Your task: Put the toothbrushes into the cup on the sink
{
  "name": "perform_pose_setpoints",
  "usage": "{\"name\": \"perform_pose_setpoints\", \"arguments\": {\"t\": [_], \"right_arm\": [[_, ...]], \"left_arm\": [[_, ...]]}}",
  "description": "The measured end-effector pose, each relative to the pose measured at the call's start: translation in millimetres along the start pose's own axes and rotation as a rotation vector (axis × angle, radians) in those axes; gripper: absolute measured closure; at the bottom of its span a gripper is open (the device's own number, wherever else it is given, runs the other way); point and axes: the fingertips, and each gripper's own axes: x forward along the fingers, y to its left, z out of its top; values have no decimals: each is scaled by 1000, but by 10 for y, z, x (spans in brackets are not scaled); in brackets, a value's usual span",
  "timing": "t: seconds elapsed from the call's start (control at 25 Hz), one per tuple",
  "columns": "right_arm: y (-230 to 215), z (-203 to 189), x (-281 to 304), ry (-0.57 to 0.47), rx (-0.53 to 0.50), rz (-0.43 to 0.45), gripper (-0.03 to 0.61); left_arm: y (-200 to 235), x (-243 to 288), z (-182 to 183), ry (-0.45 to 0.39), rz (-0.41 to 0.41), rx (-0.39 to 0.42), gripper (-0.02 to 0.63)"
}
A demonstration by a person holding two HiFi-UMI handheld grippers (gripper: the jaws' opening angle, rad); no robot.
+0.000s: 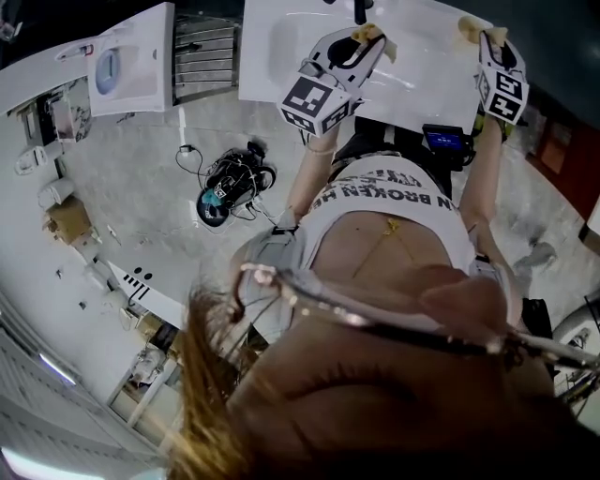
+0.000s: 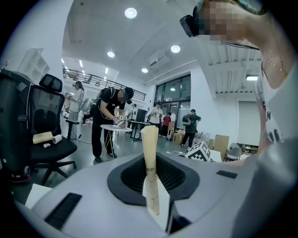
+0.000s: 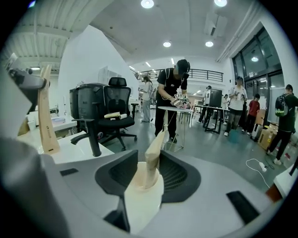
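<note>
Nearest to me, my white T-shirt (image 1: 394, 220) carries black print, of which I can read "BROKEN". The cream-coloured jaws of my left gripper (image 2: 150, 139) are pressed together with nothing between them, and one jaw bears the letters "ND". My right gripper (image 3: 158, 146) has its cream jaws standing apart, also empty. Each gripper carries a cube of black-and-white square markers. Both hang over the white sink counter (image 1: 422, 80), near the black tap (image 1: 359, 9).

I can find no toothbrush and no cup in any view. I expect a toothbrush to be light, stiff and smooth, likely to slip or swivel. I would pinch it mid-handle, across its flat sides, clear of the bristles.

Farther off stand a black mesh office chair (image 3: 109, 109) and a round white table (image 3: 177, 109) with a person bent over it.
</note>
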Motion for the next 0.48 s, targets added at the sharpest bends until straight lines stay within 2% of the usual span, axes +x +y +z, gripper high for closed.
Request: {"name": "perform_pose_setpoints", "arguments": {"t": [0.16,0.48], "right_arm": [[14,23,-113,-11,13,-9,406],[-102,-22,-566,-25,59,-55,402]], "left_arm": [[20,5,-1,-6,2,-1,552],[-124,206,68,-13,-62,22,552]]}}
